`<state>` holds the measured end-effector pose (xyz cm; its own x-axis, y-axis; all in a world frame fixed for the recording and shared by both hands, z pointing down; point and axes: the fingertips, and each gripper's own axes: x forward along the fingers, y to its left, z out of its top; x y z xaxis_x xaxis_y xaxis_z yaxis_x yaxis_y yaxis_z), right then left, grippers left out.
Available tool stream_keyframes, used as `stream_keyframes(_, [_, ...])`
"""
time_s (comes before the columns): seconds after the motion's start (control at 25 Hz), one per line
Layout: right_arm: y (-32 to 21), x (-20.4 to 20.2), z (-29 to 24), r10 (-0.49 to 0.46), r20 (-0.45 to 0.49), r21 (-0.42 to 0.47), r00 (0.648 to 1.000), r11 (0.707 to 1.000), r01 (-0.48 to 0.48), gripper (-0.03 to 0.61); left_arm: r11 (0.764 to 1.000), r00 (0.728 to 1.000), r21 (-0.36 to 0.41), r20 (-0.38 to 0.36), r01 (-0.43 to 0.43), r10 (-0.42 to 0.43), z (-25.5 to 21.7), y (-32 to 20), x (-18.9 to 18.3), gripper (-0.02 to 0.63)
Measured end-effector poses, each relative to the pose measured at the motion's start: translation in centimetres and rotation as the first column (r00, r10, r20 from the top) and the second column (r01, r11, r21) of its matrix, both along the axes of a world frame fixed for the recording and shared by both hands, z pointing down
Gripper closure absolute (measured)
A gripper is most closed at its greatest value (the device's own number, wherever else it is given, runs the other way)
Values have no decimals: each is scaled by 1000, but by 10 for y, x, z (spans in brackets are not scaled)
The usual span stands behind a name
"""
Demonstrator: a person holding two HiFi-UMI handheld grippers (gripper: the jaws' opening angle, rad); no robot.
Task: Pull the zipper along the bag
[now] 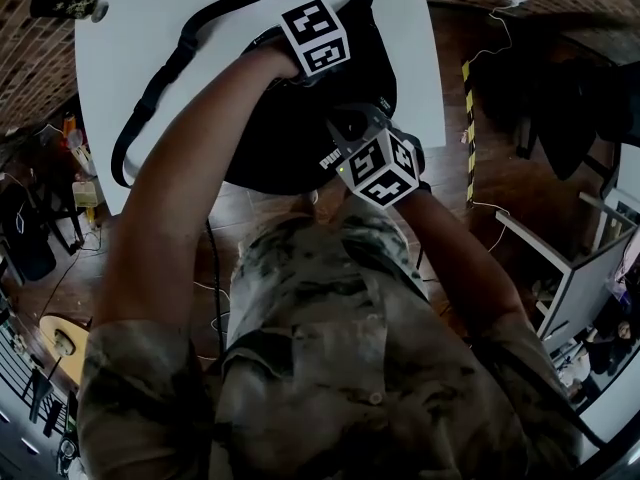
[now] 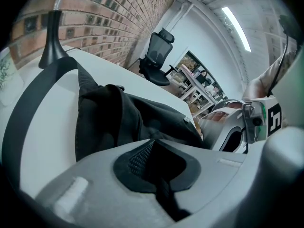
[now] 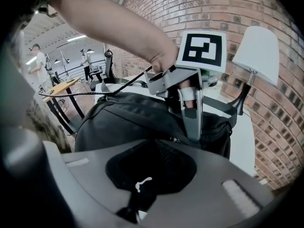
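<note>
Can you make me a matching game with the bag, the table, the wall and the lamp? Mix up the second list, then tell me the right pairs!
Things:
1 bag
2 table
3 wall
4 lamp

Descriptions:
A red-brown bricks
B white top, under the bag
C black, with a long strap
D white shade, standing on the table by the wall

Right pairs: 1-C, 2-B, 3-A, 4-D.
</note>
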<state>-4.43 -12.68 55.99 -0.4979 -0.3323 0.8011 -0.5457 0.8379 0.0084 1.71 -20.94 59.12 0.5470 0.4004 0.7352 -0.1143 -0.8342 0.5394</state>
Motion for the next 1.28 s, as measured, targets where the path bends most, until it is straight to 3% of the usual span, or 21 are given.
stream_keyframes(1.28, [51,-90,-16,-135,141,-90,981,985,148,554,998,999,54,-36,12,-10,-4,-2,4,615])
